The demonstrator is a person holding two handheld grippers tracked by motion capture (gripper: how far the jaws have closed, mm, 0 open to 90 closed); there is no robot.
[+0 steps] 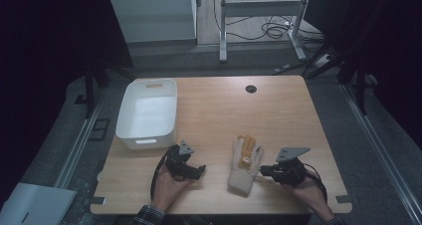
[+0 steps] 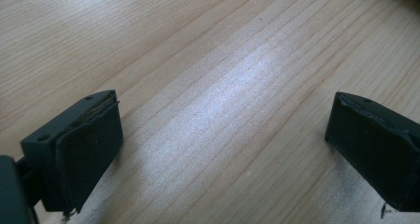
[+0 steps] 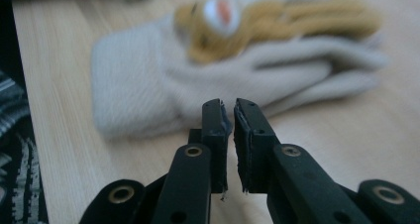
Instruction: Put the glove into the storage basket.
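**Both tools poised either side of the gloves**

Here we are at the near edge of the wooden surface, and the gloves lie flat between the two hands: a cream glove underneath, cuff toward the person, with a yellow one on top of it. That puts the pile within easy reach of either side.

The right tool points straight at the gloves from just beside them, low to the surface. In the right gripper view its jaws are pressed nearly together with nothing between them, and the cream cuff sits just ahead. It looks lined up for a pinch, so it will have to spread first.

The left tool rests in an upturned palm, apart from the gloves. In the left gripper view its jaws stand wide apart over bare wood, ready to take something.

The white bin waits at the far left with its mouth up, seemingly the drop-off, nearest the left hand.
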